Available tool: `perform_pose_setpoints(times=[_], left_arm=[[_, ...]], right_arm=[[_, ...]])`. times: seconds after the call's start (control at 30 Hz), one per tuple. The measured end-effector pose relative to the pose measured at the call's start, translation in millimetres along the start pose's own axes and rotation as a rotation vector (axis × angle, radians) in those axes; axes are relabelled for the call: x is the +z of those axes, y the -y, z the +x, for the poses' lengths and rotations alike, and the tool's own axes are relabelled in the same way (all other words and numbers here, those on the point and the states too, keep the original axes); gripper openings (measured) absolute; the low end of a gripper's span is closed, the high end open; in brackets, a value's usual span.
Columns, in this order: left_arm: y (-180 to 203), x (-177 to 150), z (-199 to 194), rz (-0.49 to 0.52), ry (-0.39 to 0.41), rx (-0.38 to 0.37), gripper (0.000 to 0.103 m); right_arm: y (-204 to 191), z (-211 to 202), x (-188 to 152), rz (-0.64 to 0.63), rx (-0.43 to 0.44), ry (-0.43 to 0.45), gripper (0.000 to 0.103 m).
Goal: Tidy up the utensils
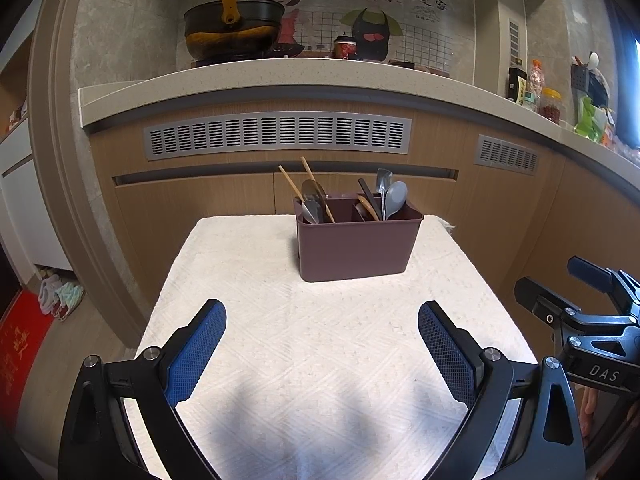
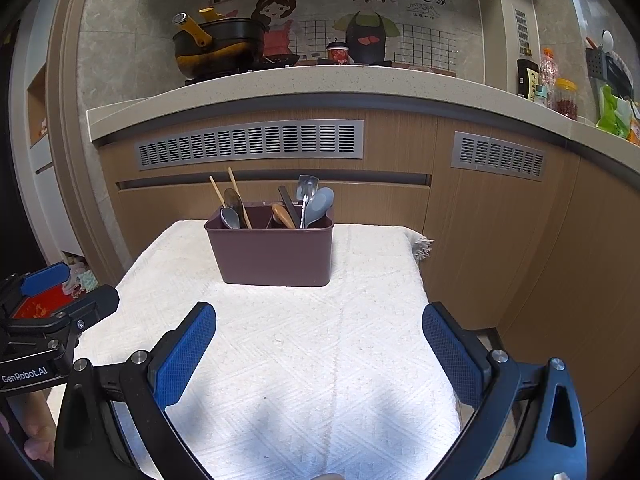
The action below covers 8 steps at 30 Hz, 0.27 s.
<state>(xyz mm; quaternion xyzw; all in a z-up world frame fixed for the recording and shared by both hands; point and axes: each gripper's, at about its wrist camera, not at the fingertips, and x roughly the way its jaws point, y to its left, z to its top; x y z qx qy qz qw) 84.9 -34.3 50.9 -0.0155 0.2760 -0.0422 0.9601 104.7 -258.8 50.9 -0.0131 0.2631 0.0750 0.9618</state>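
Observation:
A brown plastic utensil caddy (image 1: pixel 354 246) (image 2: pixel 272 254) stands at the far end of a table covered by a white towel (image 1: pixel 312 344) (image 2: pixel 304 344). Its left compartment holds wooden chopsticks (image 1: pixel 289 186) (image 2: pixel 236 192) and metal spoons (image 1: pixel 312 200) (image 2: pixel 231 210). The right compartment holds a grey spoon (image 1: pixel 395 196) (image 2: pixel 320 204), a metal spatula-like utensil and dark and wooden handles. My left gripper (image 1: pixel 322 344) is open over the near towel, nothing between its blue pads. My right gripper (image 2: pixel 320 348) is open too, and also shows at the left wrist view's right edge (image 1: pixel 568 296).
Behind the table runs a wooden cabinet front with grey vents (image 1: pixel 276 134) under a stone counter (image 1: pixel 280 74). A black wok (image 1: pixel 232 28), a cup, bottles and jars (image 1: pixel 550 104) sit on the counter. A red mat (image 1: pixel 20 344) lies on the floor at left.

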Motion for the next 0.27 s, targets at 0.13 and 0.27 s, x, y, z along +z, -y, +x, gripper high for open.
perform_pose_setpoints(times=[0.13, 0.27], left_arm=[[-0.5, 0.0, -0.2, 0.0, 0.001, 0.001, 0.097], [-1.4, 0.4, -1.2, 0.013, 0.013, 0.013, 0.101]], right_arm=[[-0.6, 0.6, 0.2, -0.007, -0.003, 0.006, 0.103], [-1.3, 1.8, 0.5, -0.011, 0.0, 0.006, 0.103]])
